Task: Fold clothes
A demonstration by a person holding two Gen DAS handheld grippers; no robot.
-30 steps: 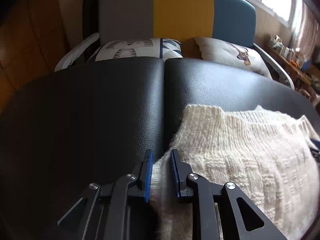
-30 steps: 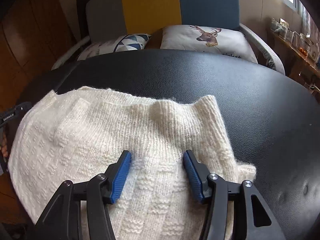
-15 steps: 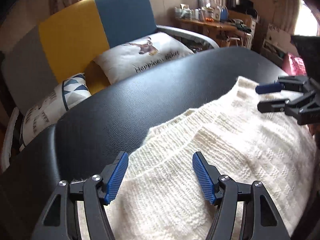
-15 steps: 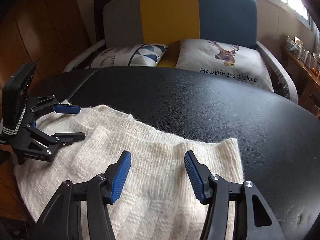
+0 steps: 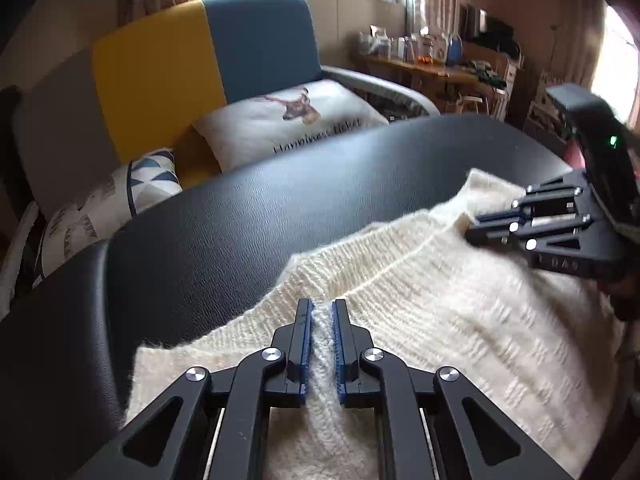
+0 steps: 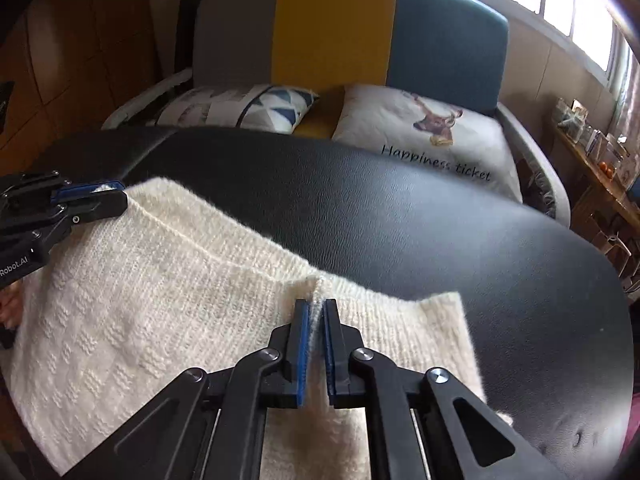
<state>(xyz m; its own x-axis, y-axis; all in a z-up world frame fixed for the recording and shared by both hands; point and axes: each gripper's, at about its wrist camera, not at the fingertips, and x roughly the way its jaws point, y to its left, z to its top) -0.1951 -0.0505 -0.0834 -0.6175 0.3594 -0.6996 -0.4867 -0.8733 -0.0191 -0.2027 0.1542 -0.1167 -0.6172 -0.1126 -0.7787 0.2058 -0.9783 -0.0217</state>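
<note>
Between both grippers' jaws, pinched sweater [image 5: 420, 300] folds hide the knit's edge, seemingly.

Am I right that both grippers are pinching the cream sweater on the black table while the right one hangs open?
Not quite: the right gripper is shut on the sweater too, as the right wrist view shows. The left gripper pinches it as well, on the black table.

Left claw [image 5: 320, 344] pinching cream sweater [image 5: 440, 320] ridge (right claw [image 5: 480, 226] clamped at far corner).
</note>
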